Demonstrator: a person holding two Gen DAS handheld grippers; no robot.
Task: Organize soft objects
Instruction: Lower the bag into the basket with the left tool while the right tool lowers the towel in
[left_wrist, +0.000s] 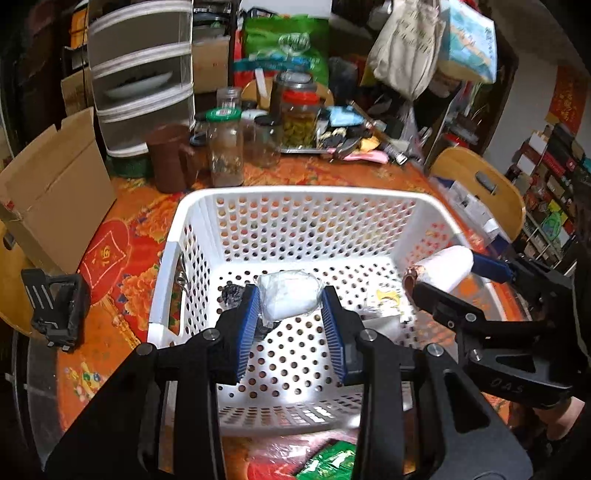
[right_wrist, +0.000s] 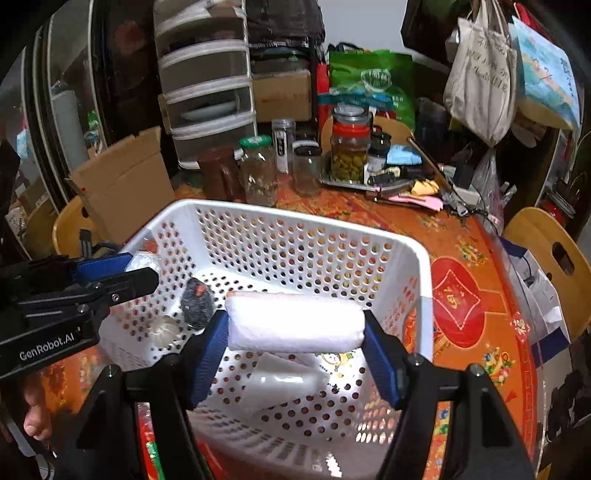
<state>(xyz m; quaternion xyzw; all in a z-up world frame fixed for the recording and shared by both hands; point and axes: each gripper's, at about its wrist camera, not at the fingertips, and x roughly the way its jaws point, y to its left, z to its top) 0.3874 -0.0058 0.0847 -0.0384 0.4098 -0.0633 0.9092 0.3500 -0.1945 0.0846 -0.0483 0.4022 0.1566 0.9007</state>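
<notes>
A white perforated basket (left_wrist: 295, 194) (right_wrist: 280, 216) stands on the orange table. My left gripper (left_wrist: 290, 301) is shut on a clear-wrapped white soft packet (left_wrist: 289, 297) and holds it above the basket floor. My right gripper (right_wrist: 295, 325) is shut on a white rolled towel (right_wrist: 295, 321), held over the basket; the towel also shows at the basket's right rim in the left wrist view (left_wrist: 443, 267). In the basket lie a black fuzzy item (right_wrist: 197, 303) (left_wrist: 232, 295), a white flat packet (right_wrist: 284, 380) and a cartoon-printed packet (right_wrist: 338, 360).
Glass jars (left_wrist: 225, 147) and a brown jug (left_wrist: 168, 158) stand behind the basket. A cardboard box (left_wrist: 55, 184) sits at the left, a metal tray (right_wrist: 354, 182) with clutter at the back right. A green packet (left_wrist: 328, 461) lies in front of the basket. Wooden chairs (right_wrist: 550, 258) flank the table.
</notes>
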